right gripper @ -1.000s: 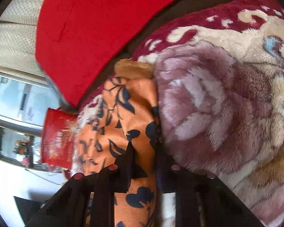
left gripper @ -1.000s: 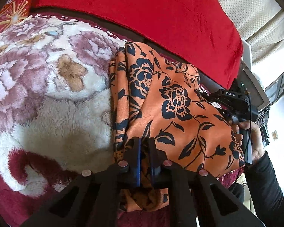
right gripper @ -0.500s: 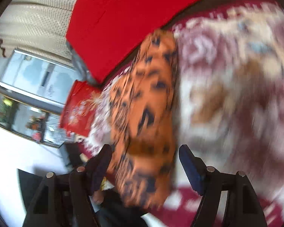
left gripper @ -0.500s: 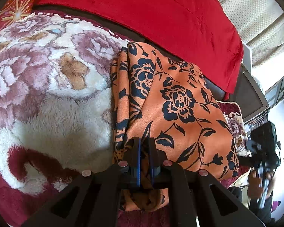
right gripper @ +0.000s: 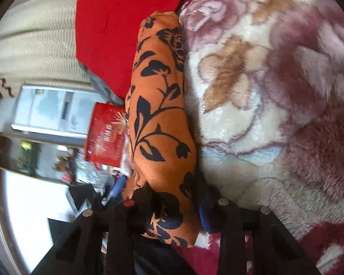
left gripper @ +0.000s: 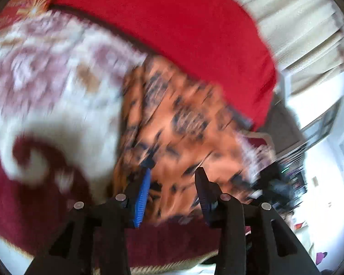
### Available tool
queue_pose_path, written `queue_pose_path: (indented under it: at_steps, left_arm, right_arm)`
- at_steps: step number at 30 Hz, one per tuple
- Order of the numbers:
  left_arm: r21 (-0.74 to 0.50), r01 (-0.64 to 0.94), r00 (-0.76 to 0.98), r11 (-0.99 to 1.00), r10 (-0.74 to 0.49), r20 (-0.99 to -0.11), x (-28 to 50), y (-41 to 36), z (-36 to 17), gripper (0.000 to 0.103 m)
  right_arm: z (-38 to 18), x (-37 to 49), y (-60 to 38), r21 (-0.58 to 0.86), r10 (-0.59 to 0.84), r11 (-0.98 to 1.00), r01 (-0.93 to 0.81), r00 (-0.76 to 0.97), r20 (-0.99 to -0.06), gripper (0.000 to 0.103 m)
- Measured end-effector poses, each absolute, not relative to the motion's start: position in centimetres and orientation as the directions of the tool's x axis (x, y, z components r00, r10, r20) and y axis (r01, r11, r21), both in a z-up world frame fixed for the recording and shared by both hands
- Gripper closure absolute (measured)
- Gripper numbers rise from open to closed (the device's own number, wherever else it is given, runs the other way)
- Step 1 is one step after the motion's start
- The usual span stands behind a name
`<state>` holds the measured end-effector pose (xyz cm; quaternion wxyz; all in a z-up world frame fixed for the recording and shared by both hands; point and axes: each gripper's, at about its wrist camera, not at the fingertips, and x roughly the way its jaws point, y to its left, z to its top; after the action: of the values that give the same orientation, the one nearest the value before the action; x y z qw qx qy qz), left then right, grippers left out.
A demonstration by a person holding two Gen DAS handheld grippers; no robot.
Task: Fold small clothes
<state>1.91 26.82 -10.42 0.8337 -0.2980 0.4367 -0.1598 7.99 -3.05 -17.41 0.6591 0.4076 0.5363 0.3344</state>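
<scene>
An orange garment with a black flower print [left gripper: 178, 123] lies folded on a plush flowered blanket [left gripper: 45, 87]. The left wrist view is blurred by motion. My left gripper [left gripper: 172, 178] is open, its jaws apart over the garment's near edge. In the right wrist view the garment [right gripper: 158, 114] runs away from me as a long folded bundle. My right gripper [right gripper: 172, 197] has its jaws on either side of the garment's near end, with the cloth filling the gap between them.
A red cloth [left gripper: 172, 23] covers the far edge behind the blanket [right gripper: 275, 91]. Cream curtains [left gripper: 286, 16] hang beyond. A red box [right gripper: 105, 135] and a window [right gripper: 48, 110] lie past the garment in the right wrist view.
My left gripper has opened and let go of the garment's edge, and it is moving. My right gripper, open and away half a second ago, is now back around the garment's end.
</scene>
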Motion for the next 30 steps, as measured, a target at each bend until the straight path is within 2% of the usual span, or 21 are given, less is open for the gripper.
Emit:
queue_pose_path:
  at_steps: [2,5,7,9,10,11,12,14,15,18,23,25,26,27,30]
  left_arm:
    - [-0.588,-0.081,0.525,0.805,-0.467,-0.712,2.6,26.9,-11.5,0.099]
    - [-0.637,-0.098,0.526,0.765,-0.504,-0.685,2.7,27.8,-12.1,0.099]
    - [-0.644,-0.080,0.538,0.761,-0.511,-0.671,2.4,27.9,-11.9,0.099]
    - [-0.644,-0.062,0.557,0.762,-0.509,-0.656,2.0,27.8,-11.1,0.091]
    - [-0.650,-0.056,0.568,0.758,-0.511,-0.645,2.0,27.9,-10.6,0.086]
    - [-0.658,-0.052,0.581,0.751,-0.513,-0.632,1.9,27.9,-9.8,0.071]
    - [-0.661,-0.057,0.597,0.748,-0.506,-0.623,2.1,28.1,-9.1,0.052]
    - [-0.648,-0.070,0.632,0.758,-0.469,-0.617,3.2,28.7,-7.3,0.037]
    - [-0.635,-0.071,0.643,0.769,-0.451,-0.618,4.0,28.9,-6.6,0.037]
    - [-0.643,-0.073,0.634,0.763,-0.462,-0.620,8.5,28.8,-5.6,0.037]
    - [-0.597,-0.130,0.580,0.792,-0.427,-0.694,14.6,27.9,-6.8,0.038]
    - [-0.583,-0.160,0.548,0.797,-0.419,-0.724,16.4,27.6,-8.0,0.050]
    - [-0.582,-0.169,0.534,0.796,-0.422,-0.733,17.0,27.6,-8.5,0.066]
    - [-0.574,-0.188,0.515,0.797,-0.417,-0.749,17.6,27.7,-9.2,0.078]
    - [-0.568,-0.197,0.526,0.799,-0.402,-0.749,18.2,28.0,-9.5,0.091]
  right_arm:
    - [-17.0,7.6,-2.8,0.882,0.867,0.470,-0.037,0.206,-0.454,0.066]
    - [-16.4,7.5,-3.1,0.870,0.856,0.492,-0.039,0.205,-0.475,0.063]
    - [-15.7,7.4,-3.4,0.867,0.851,0.497,-0.026,0.209,-0.482,0.053]
    - [-13.9,6.7,-3.6,0.835,0.822,0.546,-0.072,0.241,-0.516,0.044]
    - [-12.8,6.3,-3.9,0.810,0.799,0.578,-0.098,0.266,-0.539,0.043]
    - [-11.8,6.4,-4.1,0.798,0.792,0.590,-0.123,0.283,-0.542,0.043]
    - [-10.5,6.0,-4.1,0.789,0.791,0.593,-0.162,0.299,-0.533,0.043]
    - [-8.3,5.4,-3.7,0.776,0.796,0.591,-0.222,0.314,-0.517,0.039]
    - [-7.4,5.3,-3.0,0.773,0.806,0.582,-0.252,0.308,-0.506,0.034]
    - [-6.8,5.5,-0.7,0.789,0.849,0.527,-0.316,0.245,-0.468,0.034]
    - [-10.1,6.6,1.5,0.792,0.833,0.553,-0.261,0.196,-0.517,0.035]
    - [-10.9,6.7,1.1,0.810,0.847,0.530,-0.252,0.203,-0.491,0.035]
    - [-11.2,6.8,0.9,0.822,0.855,0.516,-0.243,0.205,-0.476,0.035]
    - [-11.3,6.8,0.9,0.828,0.860,0.508,-0.239,0.202,-0.469,0.035]
    - [-11.4,6.6,0.7,0.823,0.862,0.505,-0.261,0.189,-0.470,0.035]
